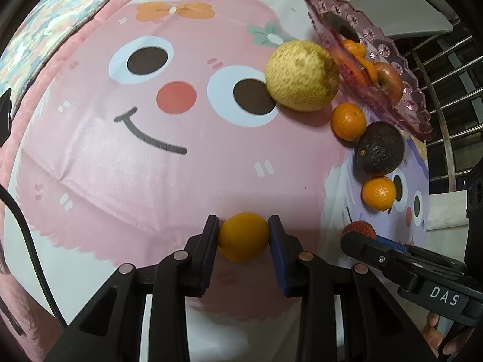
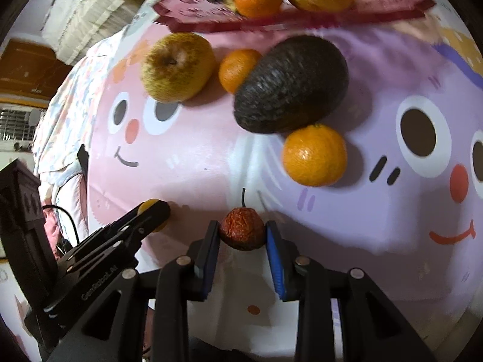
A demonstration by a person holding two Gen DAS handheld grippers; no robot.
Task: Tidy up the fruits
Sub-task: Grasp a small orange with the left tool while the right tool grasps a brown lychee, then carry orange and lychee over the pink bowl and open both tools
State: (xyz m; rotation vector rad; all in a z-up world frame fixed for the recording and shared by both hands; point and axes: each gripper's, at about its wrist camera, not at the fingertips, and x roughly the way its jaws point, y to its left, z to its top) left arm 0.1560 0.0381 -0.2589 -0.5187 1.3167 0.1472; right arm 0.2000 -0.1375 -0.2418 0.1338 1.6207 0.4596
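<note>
Left wrist: left claw (image 1: 244, 235) clamped on a small orange fruit (image 1: 243, 236), pads pressing both its sides, just above the pink cartoon cloth (image 1: 120, 157) on the bench. Pear (image 1: 302, 75), mandarin (image 1: 348, 121), avocado (image 1: 379, 148) and second mandarin (image 1: 379, 193) lie in a row beside the pink tray (image 1: 377, 69), which holds more fruit. Right claw (image 1: 359, 231) at right, on a red fruit (image 1: 360, 229)

Right wrist: right claw (image 2: 242, 233) clamped on the wrinkled red fruit (image 2: 241, 231), stem up. Avocado (image 2: 291, 84) touches a mandarin (image 2: 314, 155); pear (image 2: 178, 68) left; tray (image 2: 187, 0) at top
</note>
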